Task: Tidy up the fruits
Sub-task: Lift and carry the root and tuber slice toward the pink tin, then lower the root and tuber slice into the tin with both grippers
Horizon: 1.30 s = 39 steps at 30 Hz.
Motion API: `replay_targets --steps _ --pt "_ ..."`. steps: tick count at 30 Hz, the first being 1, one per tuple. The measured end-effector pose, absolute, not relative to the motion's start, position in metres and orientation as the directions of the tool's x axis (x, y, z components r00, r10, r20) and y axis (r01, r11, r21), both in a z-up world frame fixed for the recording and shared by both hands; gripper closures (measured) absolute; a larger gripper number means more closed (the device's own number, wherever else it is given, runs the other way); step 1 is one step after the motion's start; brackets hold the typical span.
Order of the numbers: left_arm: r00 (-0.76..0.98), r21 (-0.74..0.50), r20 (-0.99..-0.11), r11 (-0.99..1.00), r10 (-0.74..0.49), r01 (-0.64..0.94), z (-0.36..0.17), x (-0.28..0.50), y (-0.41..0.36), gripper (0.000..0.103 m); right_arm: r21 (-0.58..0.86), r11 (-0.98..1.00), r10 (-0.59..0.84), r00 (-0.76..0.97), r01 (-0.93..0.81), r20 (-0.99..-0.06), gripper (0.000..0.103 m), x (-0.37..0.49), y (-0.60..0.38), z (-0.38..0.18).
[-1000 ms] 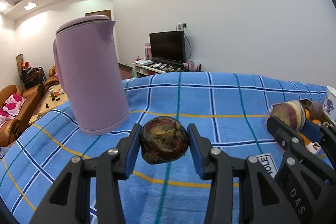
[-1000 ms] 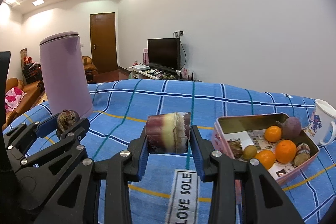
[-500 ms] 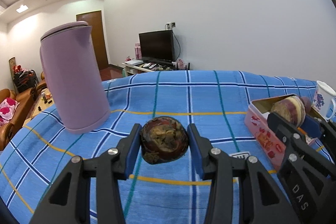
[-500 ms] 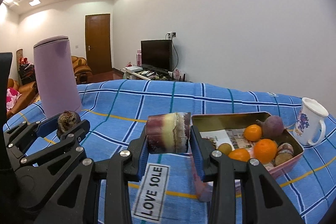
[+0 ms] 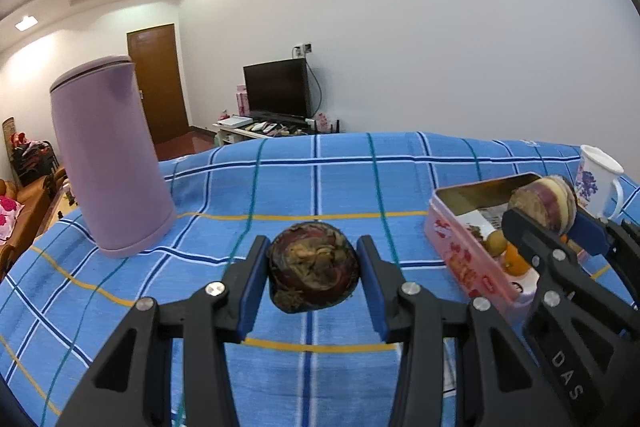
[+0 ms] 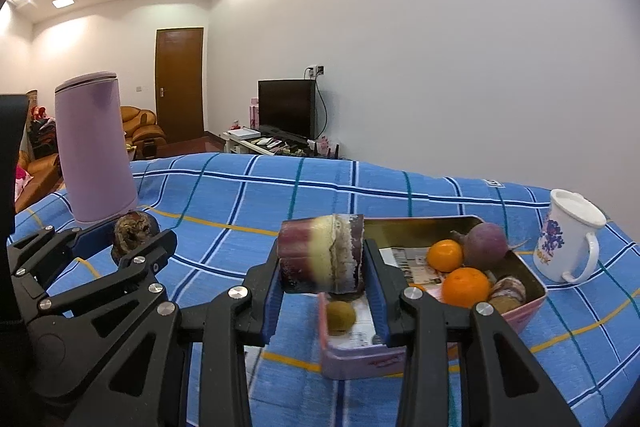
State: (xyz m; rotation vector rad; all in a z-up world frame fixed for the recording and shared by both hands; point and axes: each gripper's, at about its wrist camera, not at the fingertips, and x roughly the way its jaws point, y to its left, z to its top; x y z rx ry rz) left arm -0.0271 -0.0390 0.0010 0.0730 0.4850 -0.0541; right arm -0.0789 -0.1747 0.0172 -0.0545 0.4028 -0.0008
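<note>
My left gripper (image 5: 313, 269) is shut on a dark brown, wrinkled round fruit (image 5: 313, 265), held above the blue checked cloth. My right gripper (image 6: 322, 259) is shut on a short purple and cream cane piece (image 6: 322, 251), which hangs over the near left corner of the pink tin (image 6: 352, 357). Inside the tin lie two oranges (image 6: 466, 286), a purple round fruit (image 6: 484, 245), a small green-brown fruit (image 6: 341, 315) and a brownish piece (image 6: 508, 289). In the left wrist view the right gripper (image 5: 548, 217) with the cane piece (image 5: 544, 205) is over the tin (image 5: 460, 255). The left gripper (image 6: 134, 233) shows at the left of the right wrist view.
A tall lilac kettle (image 5: 106, 163) stands at the back left of the cloth. A white mug with a blue print (image 6: 568, 241) stands right of the tin. A white label lies on the cloth under the grippers. Beyond the table are a TV, a door and sofas.
Both grippers have moved to the right with their fruit. The tin has come closer, and the cane piece now hangs over its near corner. The kettle has slid left in view.
</note>
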Motion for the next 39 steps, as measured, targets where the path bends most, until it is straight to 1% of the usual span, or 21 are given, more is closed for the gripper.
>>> replay_targets --steps 39 --pt "0.872 0.076 -0.455 0.968 -0.18 0.239 0.005 -0.044 -0.131 0.057 -0.069 0.99 -0.139 0.915 0.122 -0.379 0.064 -0.098 -0.266 0.02"
